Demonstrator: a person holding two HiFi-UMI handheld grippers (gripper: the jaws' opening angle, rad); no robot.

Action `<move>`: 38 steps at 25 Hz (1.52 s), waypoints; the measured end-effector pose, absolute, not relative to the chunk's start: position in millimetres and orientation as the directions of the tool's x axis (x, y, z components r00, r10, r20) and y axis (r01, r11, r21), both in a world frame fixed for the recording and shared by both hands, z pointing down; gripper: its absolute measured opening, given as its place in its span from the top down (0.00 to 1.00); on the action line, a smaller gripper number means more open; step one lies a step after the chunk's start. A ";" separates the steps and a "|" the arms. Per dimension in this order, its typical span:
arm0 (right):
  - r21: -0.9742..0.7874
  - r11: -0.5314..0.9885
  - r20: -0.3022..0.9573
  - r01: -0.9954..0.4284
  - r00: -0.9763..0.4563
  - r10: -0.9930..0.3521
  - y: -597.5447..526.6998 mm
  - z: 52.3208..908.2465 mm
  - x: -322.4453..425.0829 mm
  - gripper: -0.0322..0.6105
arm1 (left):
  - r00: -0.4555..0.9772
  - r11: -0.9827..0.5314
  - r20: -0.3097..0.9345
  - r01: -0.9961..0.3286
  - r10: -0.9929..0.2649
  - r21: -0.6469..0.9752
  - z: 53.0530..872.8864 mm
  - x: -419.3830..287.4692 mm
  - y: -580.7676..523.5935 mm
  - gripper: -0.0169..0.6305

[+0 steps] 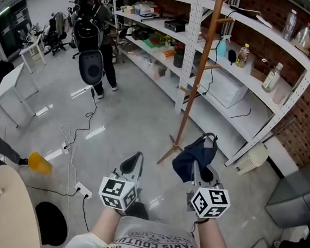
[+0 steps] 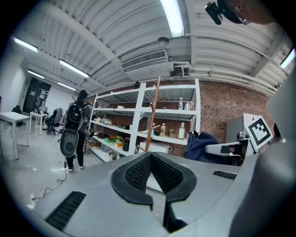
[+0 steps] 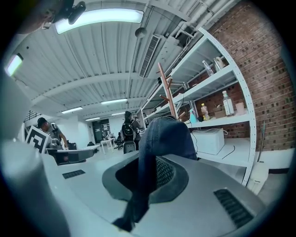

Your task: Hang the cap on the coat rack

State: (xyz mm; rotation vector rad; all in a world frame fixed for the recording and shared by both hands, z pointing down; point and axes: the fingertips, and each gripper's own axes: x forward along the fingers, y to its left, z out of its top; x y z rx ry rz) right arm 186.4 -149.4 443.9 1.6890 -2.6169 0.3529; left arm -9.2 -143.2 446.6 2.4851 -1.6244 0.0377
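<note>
A dark blue cap (image 1: 193, 154) hangs from my right gripper (image 1: 198, 169), whose jaws are shut on its fabric. In the right gripper view the cap (image 3: 164, 134) rises out of the closed pads and drapes forward. The wooden coat rack (image 1: 200, 70) stands just ahead of the cap, with its foot on the floor by the shelving. Its pole and pegs show beyond the cap in the right gripper view (image 3: 167, 92). My left gripper (image 1: 135, 158) is held level beside the right one; its tips meet with nothing between them (image 2: 150, 157).
White metal shelving (image 1: 242, 64) with bottles and boxes lines the brick wall behind the rack. A person with a backpack (image 1: 93, 27) stands further off. A power strip and cables (image 1: 83, 189) lie on the floor. A round table (image 1: 10, 210) is at lower left, a grey cabinet (image 1: 301, 195) at right.
</note>
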 end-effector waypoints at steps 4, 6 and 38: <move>-0.178 0.364 0.121 -0.914 -0.388 -0.914 -197.1 447.4 186.6 0.92 | 0.441 -0.430 0.125 -0.896 -0.889 0.108 455.6 -7.3 -199.3 0.96; -0.171 0.346 0.117 -0.922 -0.368 -0.922 -225.7 445.1 183.1 0.92 | 0.467 -0.456 0.128 -0.883 -0.875 0.108 457.2 -7.5 -234.7 0.97; 0.262 0.137 -0.193 -0.955 -0.191 -0.962 -532.7 234.0 92.7 0.92 | 0.768 -0.761 0.084 -0.641 -0.635 0.105 430.5 -33.9 -539.0 0.96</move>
